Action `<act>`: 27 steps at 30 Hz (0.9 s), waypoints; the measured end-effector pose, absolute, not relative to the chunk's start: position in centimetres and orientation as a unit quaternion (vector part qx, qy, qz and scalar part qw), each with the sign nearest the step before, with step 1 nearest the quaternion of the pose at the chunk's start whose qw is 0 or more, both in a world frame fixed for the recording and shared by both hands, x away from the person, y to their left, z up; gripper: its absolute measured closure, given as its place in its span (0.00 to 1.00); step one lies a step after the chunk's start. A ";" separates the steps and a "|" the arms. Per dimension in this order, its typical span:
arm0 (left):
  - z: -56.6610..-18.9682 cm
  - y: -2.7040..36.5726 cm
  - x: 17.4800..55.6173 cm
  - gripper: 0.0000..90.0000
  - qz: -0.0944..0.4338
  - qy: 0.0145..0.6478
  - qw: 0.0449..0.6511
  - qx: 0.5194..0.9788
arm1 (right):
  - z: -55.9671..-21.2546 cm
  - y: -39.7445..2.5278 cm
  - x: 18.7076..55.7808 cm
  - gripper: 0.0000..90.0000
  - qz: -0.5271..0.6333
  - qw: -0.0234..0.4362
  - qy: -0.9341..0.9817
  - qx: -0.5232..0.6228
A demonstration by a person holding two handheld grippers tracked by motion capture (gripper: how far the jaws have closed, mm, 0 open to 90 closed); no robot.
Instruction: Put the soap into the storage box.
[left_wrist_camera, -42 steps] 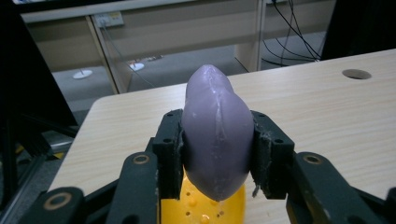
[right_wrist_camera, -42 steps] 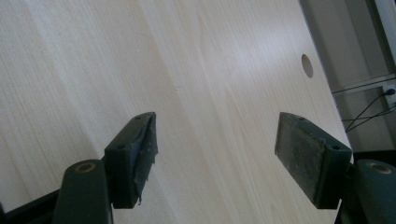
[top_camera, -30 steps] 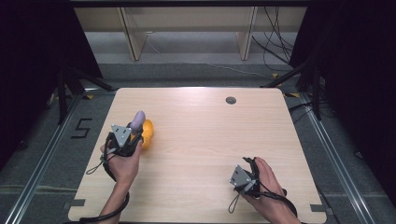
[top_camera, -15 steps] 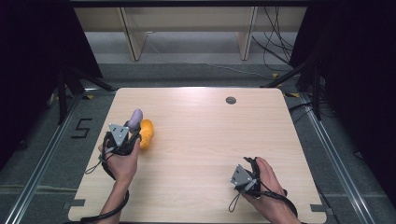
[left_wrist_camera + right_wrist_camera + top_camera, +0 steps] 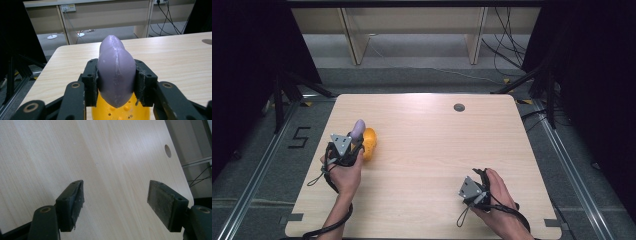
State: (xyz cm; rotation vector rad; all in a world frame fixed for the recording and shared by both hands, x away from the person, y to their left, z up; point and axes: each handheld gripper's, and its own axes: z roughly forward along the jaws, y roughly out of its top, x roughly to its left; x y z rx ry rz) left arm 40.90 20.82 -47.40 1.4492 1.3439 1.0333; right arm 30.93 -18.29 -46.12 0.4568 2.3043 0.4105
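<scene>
A smooth purple rounded object (image 5: pixel 116 70) is clamped between the jaws of my left gripper (image 5: pixel 116 82), which is shut on it. Just below and behind it lies a yellow object with small holes (image 5: pixel 120 111). From above, the left gripper (image 5: pixel 351 145) sits at the table's left side, with the purple object (image 5: pixel 357 128) sticking out forward and the yellow object (image 5: pixel 368 143) right beside it on the wood. My right gripper (image 5: pixel 115 202) stands open over bare tabletop; it is held near the front right (image 5: pixel 473 190).
The light wooden table (image 5: pixel 432 150) has a small round hole (image 5: pixel 459 107) near its far edge, also the hole (image 5: pixel 168 151) in the right gripper view. Beyond the table are wooden shelf legs, cables and dark stands on the floor.
The left gripper with the purple object has shifted slightly. The right gripper has stayed put.
</scene>
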 end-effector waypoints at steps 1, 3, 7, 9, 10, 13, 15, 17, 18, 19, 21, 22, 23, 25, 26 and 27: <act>-47.5 20.8 40.9 0.65 0.415 0.539 0.438 0.587 | -46.1 -18.3 30.9 0.34 0.160 0.369 0.898 0.178; -47.6 20.8 40.9 0.65 0.415 0.540 0.437 0.588 | -46.1 -18.3 30.9 0.34 0.160 0.369 0.898 0.178; -48.1 20.7 41.1 0.65 0.412 0.541 0.437 0.589 | -46.1 -18.3 30.9 0.34 0.160 0.369 0.898 0.177; -48.3 20.7 41.2 0.65 0.411 0.540 0.435 0.591 | -46.1 -18.3 30.9 0.34 0.160 0.369 0.898 0.178; -48.3 20.7 41.2 0.65 0.411 0.540 0.435 0.591 | -46.1 -18.3 30.9 0.34 0.160 0.369 0.898 0.178; -48.6 20.8 41.3 0.65 0.406 0.539 0.437 0.595 | -46.1 -18.3 30.9 0.34 0.160 0.368 0.899 0.177; -48.8 20.8 41.4 0.65 0.403 0.540 0.433 0.598 | -46.1 -18.3 30.9 0.34 0.159 0.368 0.899 0.178; -49.1 20.8 41.5 0.65 0.401 0.544 0.432 0.597 | -46.2 -18.3 31.0 0.34 0.160 0.363 0.901 0.176; -49.1 20.8 41.5 0.65 0.401 0.544 0.432 0.597 | -46.2 -18.3 31.0 0.34 0.160 0.363 0.901 0.176; -49.2 20.9 41.6 0.65 0.400 0.543 0.429 0.601 | -46.1 -18.3 31.0 0.34 0.158 0.367 0.900 0.172; -49.3 20.9 41.6 0.65 0.397 0.546 0.425 0.604 | -46.1 -18.3 31.1 0.33 0.158 0.371 0.900 0.167; -49.4 21.0 41.7 0.65 0.395 0.543 0.426 0.606 | -46.1 -18.3 31.0 0.33 0.157 0.369 0.900 0.169; -49.5 21.0 41.8 0.65 0.395 0.545 0.424 0.606 | -46.2 -18.3 31.0 0.33 0.158 0.368 0.899 0.174; -49.7 20.9 41.8 0.65 0.389 0.545 0.427 0.608 | -46.2 -18.3 31.0 0.33 0.158 0.370 0.899 0.170; -49.8 20.9 41.9 0.65 0.391 0.543 0.425 0.610 | -46.1 -18.3 31.1 0.33 0.158 0.373 0.899 0.166; -49.8 20.9 41.9 0.65 0.391 0.543 0.425 0.610 | -46.1 -18.3 31.1 0.33 0.158 0.373 0.899 0.166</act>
